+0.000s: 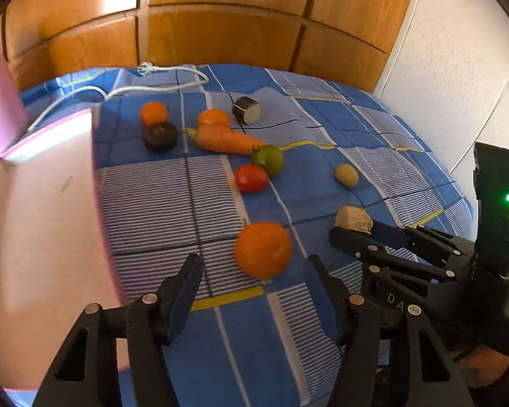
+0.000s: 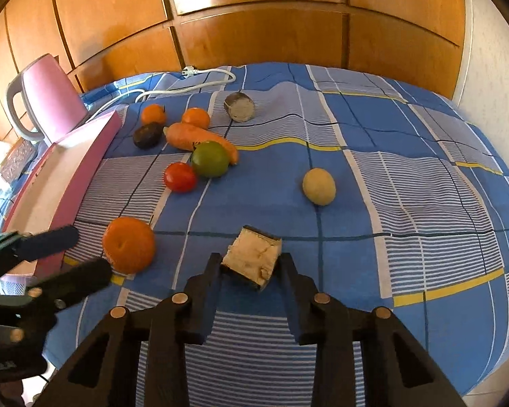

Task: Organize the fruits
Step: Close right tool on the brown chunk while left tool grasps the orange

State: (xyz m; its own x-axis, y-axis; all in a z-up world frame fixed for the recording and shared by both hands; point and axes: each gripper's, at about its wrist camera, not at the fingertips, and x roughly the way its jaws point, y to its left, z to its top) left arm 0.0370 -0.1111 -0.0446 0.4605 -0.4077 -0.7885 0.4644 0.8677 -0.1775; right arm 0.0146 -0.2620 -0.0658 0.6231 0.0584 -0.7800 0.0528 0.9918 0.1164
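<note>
Orange on bedspread, just ahead of your left gripper, jaws apart, empty | round, firm, may roll: grip its middle | right gripper clamped on tan chunk, crumbly-looking.

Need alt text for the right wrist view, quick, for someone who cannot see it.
The right gripper closes on a tan cut chunk lying on a blue checked cloth. To its left the left gripper reaches toward a large orange; more produce lies beyond.
</note>
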